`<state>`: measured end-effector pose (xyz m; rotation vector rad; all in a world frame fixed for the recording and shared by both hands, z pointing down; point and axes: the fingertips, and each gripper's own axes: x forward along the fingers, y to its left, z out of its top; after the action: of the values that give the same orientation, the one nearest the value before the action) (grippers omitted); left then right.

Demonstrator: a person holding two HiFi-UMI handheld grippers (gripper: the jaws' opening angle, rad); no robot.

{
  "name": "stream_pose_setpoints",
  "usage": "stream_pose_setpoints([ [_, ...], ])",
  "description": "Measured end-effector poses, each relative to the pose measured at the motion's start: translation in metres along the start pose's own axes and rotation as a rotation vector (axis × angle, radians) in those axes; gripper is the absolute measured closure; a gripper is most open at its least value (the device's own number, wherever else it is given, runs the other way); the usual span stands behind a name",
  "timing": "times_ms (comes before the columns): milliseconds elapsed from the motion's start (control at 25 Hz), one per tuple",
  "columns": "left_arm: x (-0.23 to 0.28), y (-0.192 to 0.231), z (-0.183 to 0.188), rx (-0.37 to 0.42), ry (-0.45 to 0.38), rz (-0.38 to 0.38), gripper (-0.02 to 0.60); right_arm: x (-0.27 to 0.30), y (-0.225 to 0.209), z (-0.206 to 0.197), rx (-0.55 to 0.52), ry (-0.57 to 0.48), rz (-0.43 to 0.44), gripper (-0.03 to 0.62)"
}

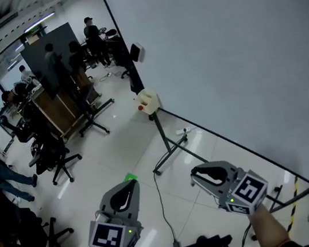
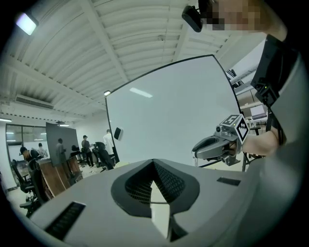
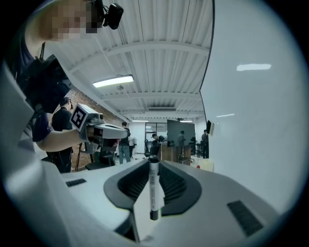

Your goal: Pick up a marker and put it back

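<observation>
The right gripper [image 1: 199, 172] has its jaws closed narrowly on a marker [image 3: 153, 187], a white barrel with dark ends that stands roughly upright between the pads in the right gripper view. Just beside it, the left gripper [image 1: 130, 184] is drawn together at the tips with nothing between the jaws. Both are held in the air above the glossy white floor [image 1: 129, 147], side by side and apart, facing a large whiteboard [image 1: 219, 51] on a dark wheeled stand [image 1: 167, 147]. A black cable [image 1: 162, 206] runs across the floor below them, and a small green object [image 1: 130, 177] lies near the left jaws. A cream box [image 1: 147, 101] sits at the whiteboard's lower corner. Farther off are office chairs [image 1: 55, 159], a dark panel [image 1: 50, 55] and several people [image 1: 93, 39].
</observation>
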<state>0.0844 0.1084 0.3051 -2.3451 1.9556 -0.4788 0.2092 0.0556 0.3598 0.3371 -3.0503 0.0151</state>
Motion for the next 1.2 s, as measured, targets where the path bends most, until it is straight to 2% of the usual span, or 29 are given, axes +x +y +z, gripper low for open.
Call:
stream_pose_setpoints([
  [160, -0.019, -0.033, -0.016, 0.037, 0.051, -0.03, 0.581, -0.018, 0.018, -0.01, 0.024, 0.015, -0.001, 0.511],
  [320, -0.055, -0.055, -0.032, 0.006, 0.069, -0.03, 0.581, -0.026, 0.053, -0.011, 0.015, 0.006, 0.021, 0.511],
  [600, -0.146, -0.104, -0.046, -0.068, 0.014, -0.004, 0.581, -0.061, 0.159, -0.018, -0.02, 0.035, 0.081, 0.511],
  [800, -0.203, -0.131, -0.058, -0.119, -0.022, 0.039, 0.581, -0.086, 0.219, -0.026, -0.044, 0.07, 0.13, 0.511],
  [1000, -0.24, -0.162, -0.069, -0.196, -0.036, 0.075, 0.581, -0.125, 0.253, -0.028, -0.078, 0.087, 0.149, 0.511],
  [1200, -0.254, -0.183, -0.074, -0.225, -0.025, 0.095, 0.581, -0.162, 0.259, -0.028, -0.065, 0.097, 0.134, 0.511],
])
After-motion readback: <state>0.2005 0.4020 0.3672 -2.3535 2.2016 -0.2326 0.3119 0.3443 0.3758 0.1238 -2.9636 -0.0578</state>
